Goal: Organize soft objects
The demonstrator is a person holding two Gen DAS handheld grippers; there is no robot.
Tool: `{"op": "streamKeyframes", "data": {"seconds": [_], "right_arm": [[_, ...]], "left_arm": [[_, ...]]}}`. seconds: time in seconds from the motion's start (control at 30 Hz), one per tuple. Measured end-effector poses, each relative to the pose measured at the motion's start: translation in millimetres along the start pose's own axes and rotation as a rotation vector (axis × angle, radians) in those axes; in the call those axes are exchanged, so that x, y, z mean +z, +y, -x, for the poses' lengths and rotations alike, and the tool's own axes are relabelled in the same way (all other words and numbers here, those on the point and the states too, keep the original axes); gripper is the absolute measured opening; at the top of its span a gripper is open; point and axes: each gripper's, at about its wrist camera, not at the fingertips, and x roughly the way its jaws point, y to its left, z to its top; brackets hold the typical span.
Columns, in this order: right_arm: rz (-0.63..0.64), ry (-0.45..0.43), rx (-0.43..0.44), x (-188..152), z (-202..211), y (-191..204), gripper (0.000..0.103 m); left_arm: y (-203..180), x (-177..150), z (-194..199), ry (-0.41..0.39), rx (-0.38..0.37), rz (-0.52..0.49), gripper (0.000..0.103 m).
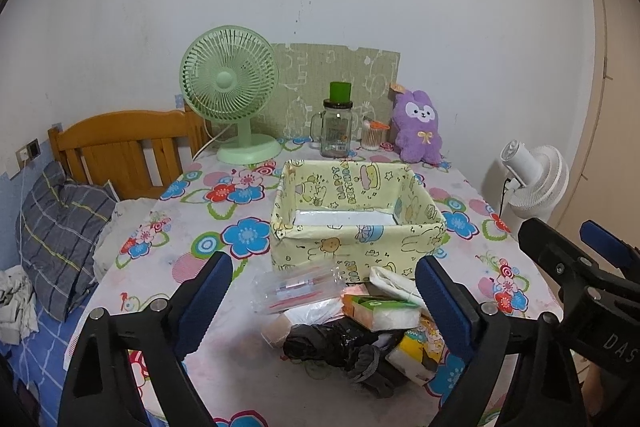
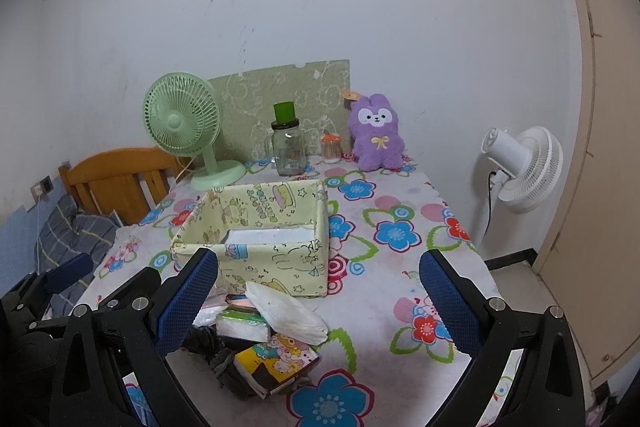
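A yellow cartoon-print fabric box (image 1: 356, 227) (image 2: 256, 227) stands open in the middle of the flowered table. In front of it lies a pile: a clear plastic packet (image 1: 296, 287), a green-and-orange tissue pack (image 1: 380, 309), a black cloth (image 1: 340, 343), a yellow cartoon tissue pack (image 2: 280, 359) and a white bag (image 2: 288, 311). My left gripper (image 1: 324, 263) hovers open over the pile, its pads touching nothing. My right gripper (image 2: 318, 259) is open too, with the pile by its left finger. A purple plush rabbit (image 1: 418, 127) (image 2: 376, 135) sits at the back.
A green desk fan (image 1: 230, 95), a glass jar with a green lid (image 1: 336, 131) and a small swab holder (image 1: 374, 137) line the back edge. A white standing fan (image 2: 520, 171) is off the table's right side. A wooden headboard (image 1: 120, 147) and pillow (image 1: 60, 227) lie left.
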Motion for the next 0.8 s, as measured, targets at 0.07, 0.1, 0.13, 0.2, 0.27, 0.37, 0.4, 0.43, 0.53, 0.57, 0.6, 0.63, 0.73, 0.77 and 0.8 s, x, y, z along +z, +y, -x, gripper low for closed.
{"op": "streamKeyframes", "data": {"seconds": [0.07,0.1,0.13,0.2,0.27,0.37,0.4,0.43,0.53,0.57,0.6,0.63,0.73,0.77,0.8], "right_arm": [[-0.001,0.010,0.002,-1.5,-5.6,0.6,0.100],[-0.001,0.015,0.004,-2.5,-8.7,0.6,0.100],[-0.002,0.020,0.005,-3.7,-11.8,0.9,0.099],[-0.001,0.031,0.013,-6.7,-18.6,1.9,0.097],[-0.002,0.041,0.019,-9.9,-24.7,3.1,0.097],[-0.005,0.061,0.027,-14.2,-35.0,4.2,0.096],[-0.005,0.067,0.029,-16.0,-37.4,5.4,0.096],[-0.004,0.073,0.031,-17.7,-40.6,6.3,0.096],[0.002,0.093,0.036,-21.4,-50.0,9.0,0.096],[0.004,0.098,0.039,-22.4,-52.9,9.7,0.096],[0.005,0.105,0.043,-23.4,-56.0,10.4,0.096],[0.007,0.112,0.048,-24.3,-59.1,11.3,0.095],[0.010,0.131,0.060,-27.1,-67.7,14.3,0.093],[0.012,0.139,0.064,-28.0,-70.5,15.6,0.093],[0.014,0.147,0.067,-28.9,-73.6,17.0,0.092]], "left_arm": [[1.8,-2.1,-5.0,0.011,0.001,0.002,0.092],[2.6,-3.3,-7.5,0.016,0.004,0.003,0.091],[2.6,-4.6,-10.6,0.022,0.016,0.003,0.091],[3.4,-7.1,-15.4,0.029,0.026,-0.002,0.089],[3.5,-10.3,-21.2,0.045,0.026,-0.005,0.088],[4.5,-14.0,-30.1,0.064,0.019,-0.007,0.088],[5.0,-15.9,-32.6,0.070,0.014,-0.008,0.088],[5.6,-17.6,-35.7,0.076,0.008,-0.008,0.088],[7.7,-21.9,-43.7,0.094,0.008,-0.008,0.088],[8.2,-22.5,-46.0,0.102,0.008,-0.007,0.088],[9.6,-24.0,-50.2,0.113,0.010,-0.005,0.088],[10.0,-24.5,-53.5,0.121,0.012,-0.003,0.088],[10.7,-27.1,-60.7,0.138,0.014,-0.001,0.088],[10.4,-27.7,-62.2,0.141,0.015,-0.002,0.088],[10.7,-28.4,-64.6,0.146,0.015,-0.003,0.088]]}}
